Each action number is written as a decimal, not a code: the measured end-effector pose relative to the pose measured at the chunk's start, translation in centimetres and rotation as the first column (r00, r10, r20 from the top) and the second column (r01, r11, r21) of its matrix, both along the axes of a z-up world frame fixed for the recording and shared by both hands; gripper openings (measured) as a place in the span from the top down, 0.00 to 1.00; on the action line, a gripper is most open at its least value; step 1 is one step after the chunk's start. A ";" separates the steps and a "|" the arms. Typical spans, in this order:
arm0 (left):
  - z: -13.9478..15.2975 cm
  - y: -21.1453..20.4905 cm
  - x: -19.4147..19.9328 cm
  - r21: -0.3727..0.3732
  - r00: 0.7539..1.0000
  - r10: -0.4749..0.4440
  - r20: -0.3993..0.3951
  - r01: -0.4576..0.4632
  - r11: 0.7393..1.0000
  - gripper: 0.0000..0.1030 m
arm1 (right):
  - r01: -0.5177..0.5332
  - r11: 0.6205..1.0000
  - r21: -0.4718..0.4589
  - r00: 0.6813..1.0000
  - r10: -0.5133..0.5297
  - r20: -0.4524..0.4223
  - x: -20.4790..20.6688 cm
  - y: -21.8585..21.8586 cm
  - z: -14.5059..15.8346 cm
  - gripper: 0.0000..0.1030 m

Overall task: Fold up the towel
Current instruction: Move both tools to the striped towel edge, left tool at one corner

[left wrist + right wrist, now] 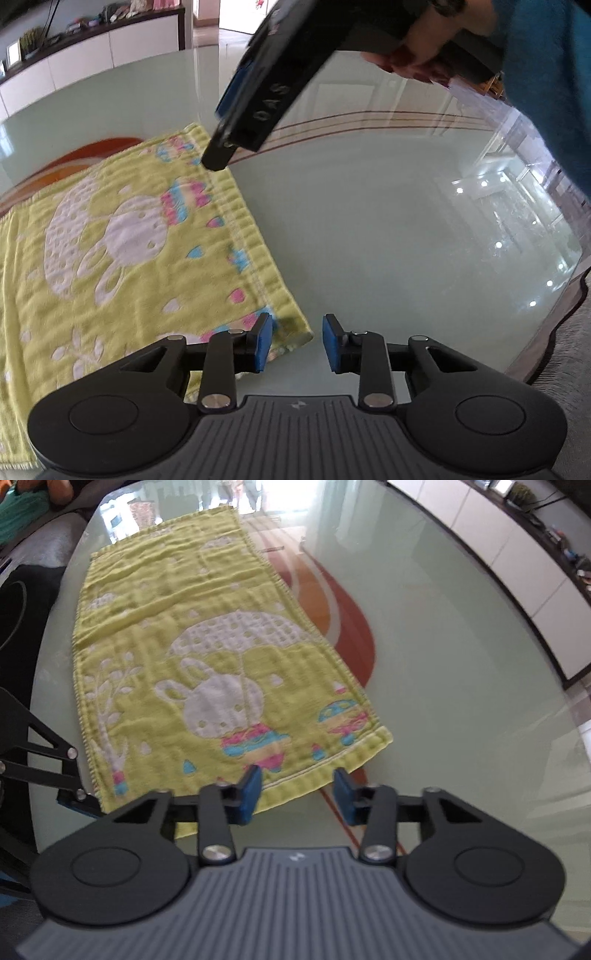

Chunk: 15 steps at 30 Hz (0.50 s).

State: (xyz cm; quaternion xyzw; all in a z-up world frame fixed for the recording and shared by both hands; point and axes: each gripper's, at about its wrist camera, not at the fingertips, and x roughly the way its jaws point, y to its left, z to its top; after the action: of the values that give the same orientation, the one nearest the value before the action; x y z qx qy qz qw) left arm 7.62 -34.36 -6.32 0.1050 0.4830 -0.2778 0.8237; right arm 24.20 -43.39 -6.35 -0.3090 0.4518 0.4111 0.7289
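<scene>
Now both tongs, left tongs [297, 341] and right tongs [297, 795], agape (nothing gripped) over towel [207, 657] corners.

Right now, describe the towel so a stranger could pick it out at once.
Find the pale glass table. On it lies the towel, spread flat beside an orange swirl in the glass. It is the only cloth there: lime yellow, with a white rabbit under a dotted umbrella.

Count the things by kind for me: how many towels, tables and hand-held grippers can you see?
Towel: 1
Table: 1
Hand-held grippers: 2, the left hand-held gripper and the right hand-held gripper
Total: 4
</scene>
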 end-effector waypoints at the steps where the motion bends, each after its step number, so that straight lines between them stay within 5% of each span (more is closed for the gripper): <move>1: 0.0 -0.4 -0.1 0.011 1.000 -0.001 0.012 0.001 1.000 0.67 | -0.010 1.000 -0.008 1.000 0.010 0.003 -0.1 0.1 -0.1 0.67; 9: 0.5 -1.8 -0.4 0.046 1.000 0.018 -0.002 -0.018 0.999 0.65 | -0.091 0.995 -0.042 0.995 0.092 0.041 -0.1 1.7 -0.4 0.67; 11: 0.7 -1.6 -0.3 0.058 0.999 0.033 -0.004 -0.033 0.998 0.80 | -0.099 0.993 -0.057 0.993 0.102 0.052 0.4 2.2 -0.6 0.67; 15: 1.1 -1.1 -0.1 0.047 0.997 0.068 -0.049 -0.065 0.997 0.84 | -0.115 0.989 -0.092 0.991 0.121 0.056 1.3 3.1 -1.3 0.67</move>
State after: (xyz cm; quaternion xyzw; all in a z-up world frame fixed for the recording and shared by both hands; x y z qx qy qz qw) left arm 7.49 -35.49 -5.23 0.1004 0.5130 -0.2419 0.8175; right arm 25.47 -40.25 -7.70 -0.3799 0.4278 0.4233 0.7025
